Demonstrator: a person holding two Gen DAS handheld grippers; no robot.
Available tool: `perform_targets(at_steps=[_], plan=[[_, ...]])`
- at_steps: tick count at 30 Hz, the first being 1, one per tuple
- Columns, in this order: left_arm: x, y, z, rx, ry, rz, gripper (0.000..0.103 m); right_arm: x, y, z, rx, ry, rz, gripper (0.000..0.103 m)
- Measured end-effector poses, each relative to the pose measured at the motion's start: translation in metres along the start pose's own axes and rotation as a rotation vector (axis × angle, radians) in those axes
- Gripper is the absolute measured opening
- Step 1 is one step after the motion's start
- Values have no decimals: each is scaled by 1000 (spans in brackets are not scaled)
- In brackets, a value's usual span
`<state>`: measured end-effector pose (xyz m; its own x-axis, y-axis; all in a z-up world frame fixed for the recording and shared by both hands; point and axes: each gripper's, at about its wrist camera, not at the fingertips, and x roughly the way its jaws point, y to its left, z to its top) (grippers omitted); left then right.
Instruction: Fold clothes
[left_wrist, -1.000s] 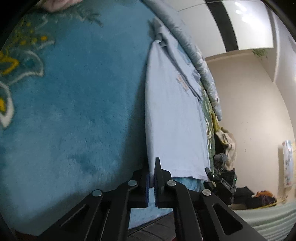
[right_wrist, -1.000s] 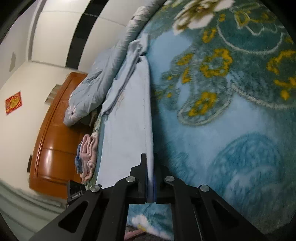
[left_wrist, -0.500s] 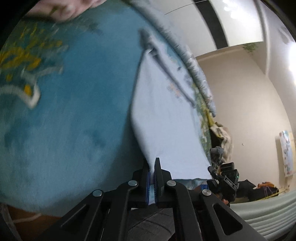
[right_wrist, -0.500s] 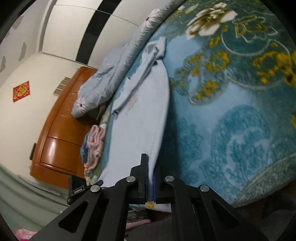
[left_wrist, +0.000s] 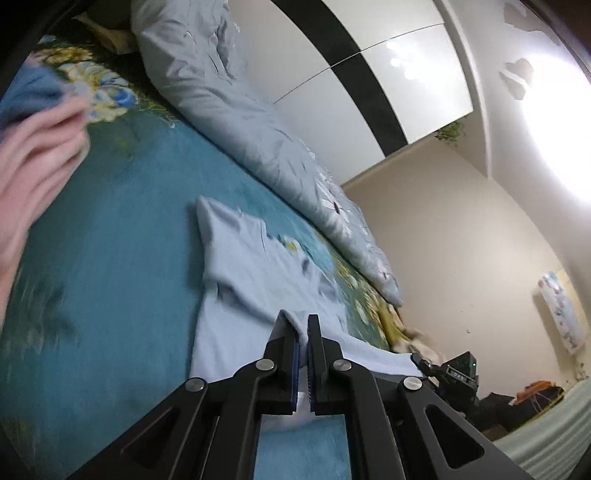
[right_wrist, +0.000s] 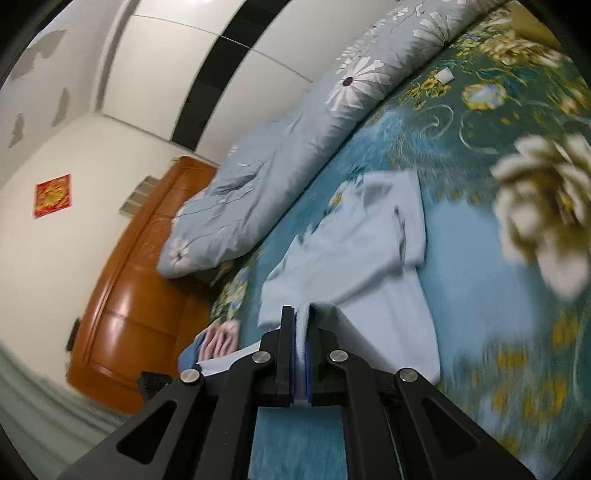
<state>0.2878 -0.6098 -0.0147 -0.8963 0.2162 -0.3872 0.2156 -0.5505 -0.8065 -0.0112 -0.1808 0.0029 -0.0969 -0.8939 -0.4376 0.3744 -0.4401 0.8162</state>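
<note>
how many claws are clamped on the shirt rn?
2. The left claw pinches one corner of the light blue shirt; the right claw pinches another. Both are shut on fabric.

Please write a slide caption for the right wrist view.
Right hand-held gripper pinching the light blue shirt over the teal blanket.

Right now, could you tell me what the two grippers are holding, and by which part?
Both hold the light blue shirt: the left gripper and the right gripper each pinch a raised fold of cloth at its near end.
</note>
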Motion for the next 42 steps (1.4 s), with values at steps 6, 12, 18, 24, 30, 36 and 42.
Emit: perform_targets(at_steps=[6,12,18,24,30,36,42], plan=[[73,21,54,-49,35,88,4,64,-18,64,90,15,-73,4],[129,53,92,-139,72,179,4,121,-33,113,132,39,-153,4],[171,85,109,-224,118,250,4,163,-45,132,103,85,-243,5],[183,96,116,-258,116,203,5,171,-62,136,151,92,-248,5],[151,90,119,-251,14,100,49,142,-69,143,210,-18,-179,47],[117,82,92,-142,85,242,49,101,-75,127,177,-2,-190,48],[91,79,18,-36,245,305,53,62,-82,63,76,131,-292,48]])
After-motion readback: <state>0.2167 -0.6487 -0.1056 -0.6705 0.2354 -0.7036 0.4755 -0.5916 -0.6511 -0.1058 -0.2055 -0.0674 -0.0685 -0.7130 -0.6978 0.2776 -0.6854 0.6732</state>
